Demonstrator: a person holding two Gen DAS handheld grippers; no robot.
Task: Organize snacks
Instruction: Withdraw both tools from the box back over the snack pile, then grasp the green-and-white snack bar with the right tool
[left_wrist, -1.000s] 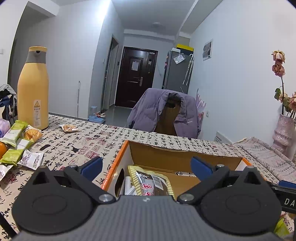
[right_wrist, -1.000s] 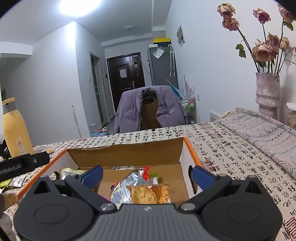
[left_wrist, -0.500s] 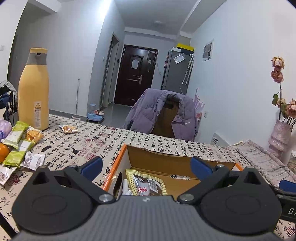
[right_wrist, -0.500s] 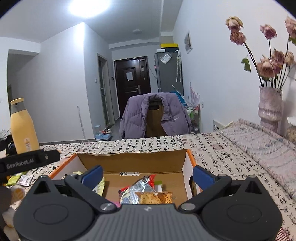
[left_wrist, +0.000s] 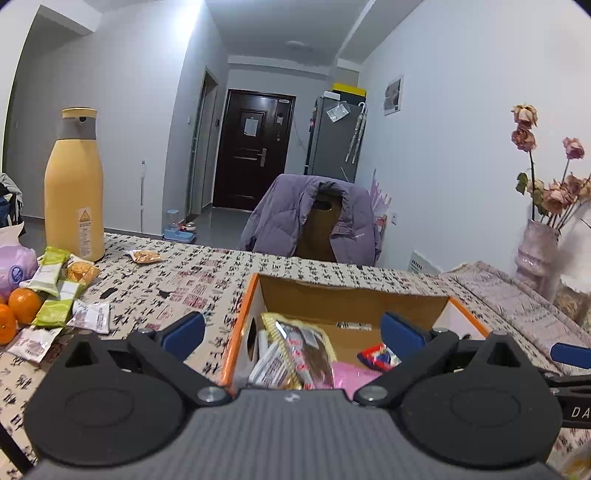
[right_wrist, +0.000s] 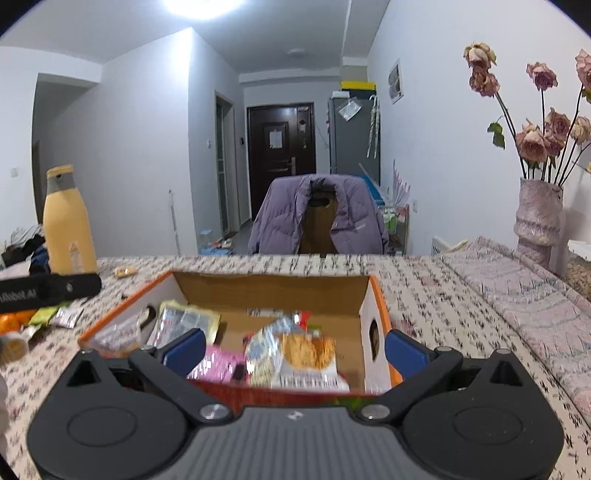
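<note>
Left gripper (left_wrist: 291, 334): jaws wide apart, nothing between the blue pads; it hangs over the near left corner of the box.
Right gripper (right_wrist: 295, 347): jaws wide apart and empty, over the near edge of the box.
Cardboard box (left_wrist: 354, 301): open, orange-rimmed, on the patterned tablecloth (left_wrist: 192, 284); it lies ahead of and partly between both pairs of jaws.
Snacks in box: a yellow-edged packet (left_wrist: 299, 347) leans at the left wall, a pink packet (left_wrist: 351, 373) and a red-blue packet (left_wrist: 378, 356) lie nearer the left gripper's right finger; in the right wrist view a clear bag of orange crackers (right_wrist: 299, 354) sits midway between the jaws, blurred.
Loose snacks: green packets (left_wrist: 55, 295) and white sachets (left_wrist: 90, 315) lie left of the left finger, outside the box, beside two oranges (left_wrist: 24, 304); one small cracker packet (left_wrist: 144, 255) lies farther out.
In the way: the box's left wall with its hand hole (left_wrist: 253, 338) stands between the loose snacks and the box's inside.
Around: a tall yellow bottle (left_wrist: 74, 188) far left; a chair with a purple jacket (left_wrist: 314, 218) straight ahead past the table; a vase of dried roses (right_wrist: 537, 218) far right.
Change: both cameras look more steeply into the box than a second ago, so more of its contents show; the pink and red-blue packets are newly seen from the left. Jaw spread is unchanged.
</note>
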